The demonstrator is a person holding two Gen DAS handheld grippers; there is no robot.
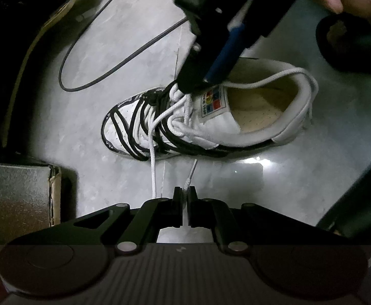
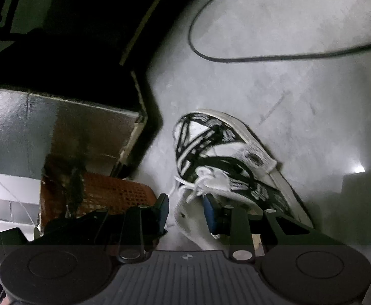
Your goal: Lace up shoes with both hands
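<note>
On grey floor, shoe (image 1: 211,117) lies loosely laced; left gripper (image 1: 184,198) jaws clamped on lace end (image 1: 188,178); right gripper (image 2: 185,208) jaws apart over tongue; lace soft, limp, slippery; best gripped near stiff tip.

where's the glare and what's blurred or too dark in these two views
Left wrist view: glare patch on the floor just below the shoe; right gripper blurred, corners black from fisheye vignetting. Right wrist view: glare spot on the floor at right, shoe softly blurred, upper left nearly black, cable smeared.
</note>
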